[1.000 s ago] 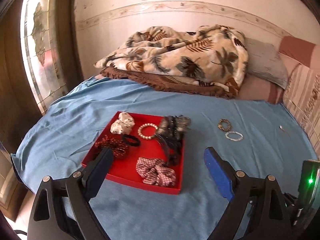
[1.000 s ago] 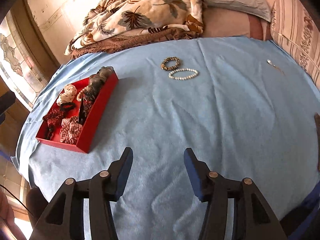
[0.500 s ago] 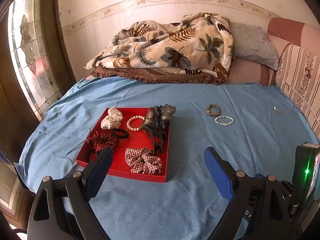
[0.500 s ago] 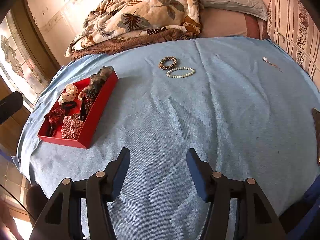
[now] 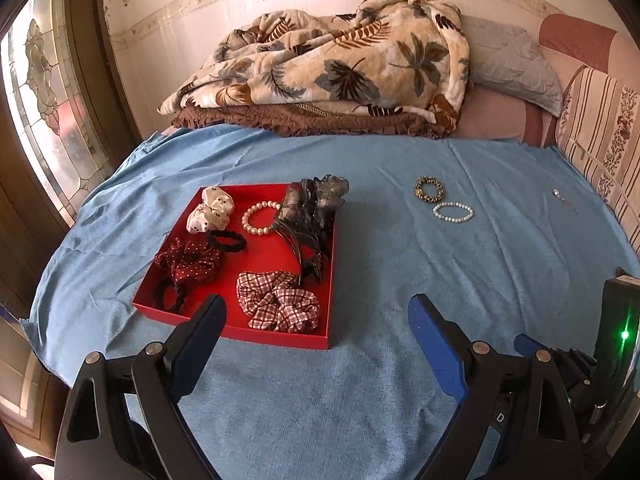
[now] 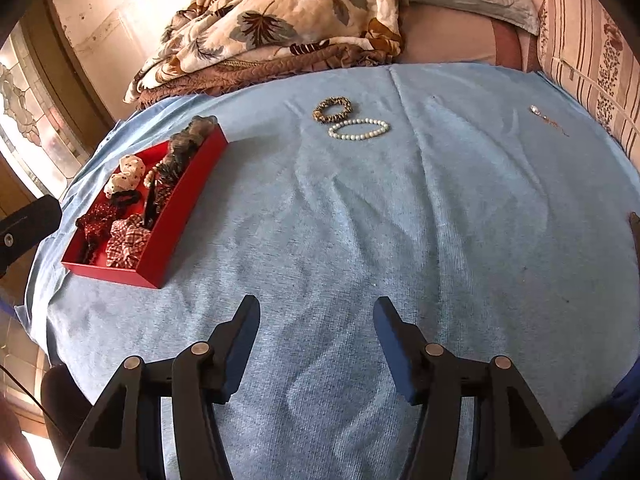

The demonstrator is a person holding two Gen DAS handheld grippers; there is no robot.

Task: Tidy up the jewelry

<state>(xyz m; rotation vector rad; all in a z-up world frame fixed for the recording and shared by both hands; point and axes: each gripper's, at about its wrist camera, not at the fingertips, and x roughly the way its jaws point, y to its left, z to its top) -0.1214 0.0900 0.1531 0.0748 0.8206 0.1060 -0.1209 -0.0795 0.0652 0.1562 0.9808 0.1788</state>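
Note:
A red tray sits on the blue bed cover, holding scrunchies, a pearl bracelet and a dark feathered hair piece. A brown beaded bracelet and a white pearl bracelet lie on the cover to the right of the tray. A small silver pendant lies further right. My left gripper is open and empty, just in front of the tray. My right gripper is open and empty, well short of the bracelets.
A leaf-patterned blanket and a grey pillow are piled at the far end of the bed. Striped cushions line the right side. A stained-glass door stands on the left. The blue cover is wrinkled.
Both grippers have drawn back and tilted slightly, so the tray and bracelets sit a little further off and more centred. Both stay open and empty.

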